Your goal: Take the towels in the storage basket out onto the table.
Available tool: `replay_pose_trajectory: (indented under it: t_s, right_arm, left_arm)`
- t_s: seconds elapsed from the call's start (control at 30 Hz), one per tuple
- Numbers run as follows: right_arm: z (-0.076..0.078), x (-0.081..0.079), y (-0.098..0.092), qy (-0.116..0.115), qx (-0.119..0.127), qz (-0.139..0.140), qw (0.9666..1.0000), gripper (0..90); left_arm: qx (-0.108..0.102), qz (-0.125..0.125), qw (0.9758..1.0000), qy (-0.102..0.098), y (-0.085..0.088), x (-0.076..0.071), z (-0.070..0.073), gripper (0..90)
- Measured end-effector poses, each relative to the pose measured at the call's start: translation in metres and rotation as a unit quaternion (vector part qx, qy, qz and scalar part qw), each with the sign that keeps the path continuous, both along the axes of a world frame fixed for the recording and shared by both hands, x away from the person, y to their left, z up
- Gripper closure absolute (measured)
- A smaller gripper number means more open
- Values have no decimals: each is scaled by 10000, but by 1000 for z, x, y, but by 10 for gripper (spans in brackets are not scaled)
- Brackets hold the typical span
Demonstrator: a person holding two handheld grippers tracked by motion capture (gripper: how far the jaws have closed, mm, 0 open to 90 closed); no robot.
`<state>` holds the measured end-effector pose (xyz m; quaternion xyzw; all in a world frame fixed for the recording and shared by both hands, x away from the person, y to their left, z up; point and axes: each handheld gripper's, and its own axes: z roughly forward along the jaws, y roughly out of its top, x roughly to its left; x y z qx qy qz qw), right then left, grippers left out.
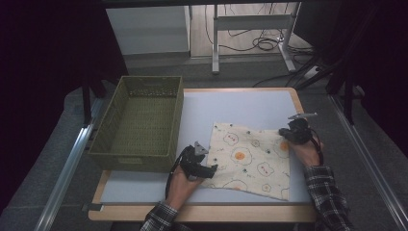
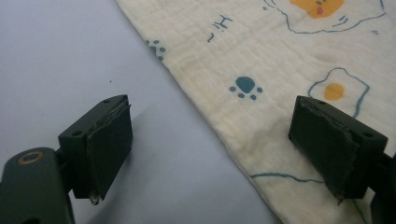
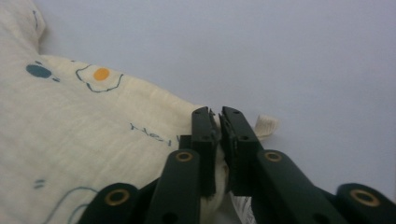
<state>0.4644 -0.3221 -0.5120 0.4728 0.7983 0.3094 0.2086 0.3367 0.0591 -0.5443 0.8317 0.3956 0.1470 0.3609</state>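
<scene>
A cream cloth (image 1: 252,156) printed with fried eggs and paw marks lies flat on the pale table mat (image 1: 231,108). My left gripper (image 1: 210,169) sits at the cloth's near left corner. In the left gripper view its jaws stand wide open (image 2: 210,154), one over the bare mat and one over the cloth (image 2: 280,56), with the hem running between them. My right gripper (image 1: 285,133) is at the cloth's far right corner. In the right gripper view its jaws (image 3: 218,116) are shut on the cloth (image 3: 70,126), with a bit of the corner (image 3: 267,125) poking out past them.
An olive woven basket (image 1: 139,122) stands on the table's left side, close to the left hand. The table's wooden rim (image 1: 202,211) runs along the near edge. Desk legs and cables (image 1: 260,43) lie on the floor beyond the table.
</scene>
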Motion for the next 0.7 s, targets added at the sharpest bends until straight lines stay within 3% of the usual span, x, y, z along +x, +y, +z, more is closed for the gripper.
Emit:
replay_pose_trajectory:
  t_s: [0.07,0.13,0.17,0.2,0.23,0.3,0.43,0.57,0.7]
  right_arm:
    - [5,4,2,-126,-188,-35,9997,870]
    - [13,9,0,-308,-40,-164,9994,869]
    - [15,15,-3,-307,87,-204,9993,845]
    - [15,15,-3,-307,87,-204,9993,845]
    - [11,18,-2,-210,-12,-154,9997,764]
    - [9,18,-3,-228,-39,-140,9996,739]
    - [9,12,-13,-262,197,-189,9993,658]
    - [14,7,-17,-375,111,-117,9992,615]
    - [22,6,-20,-506,213,-128,9984,585]
  left_arm:
    - [-19,12,10000,0,0,0,0,136]
    - [1,-1,10000,3,0,0,0,136]
    - [-2,1,10000,5,0,0,0,135]
    - [-7,5,10000,7,0,0,0,135]
    - [-5,2,10000,11,0,0,0,134]
    - [-13,-3,10000,15,0,0,0,133]
    - [-51,8,10000,62,-1,2,1,126]
    - [-34,23,9999,105,-6,13,10,141]
    - [-33,124,9999,-33,-15,35,27,182]
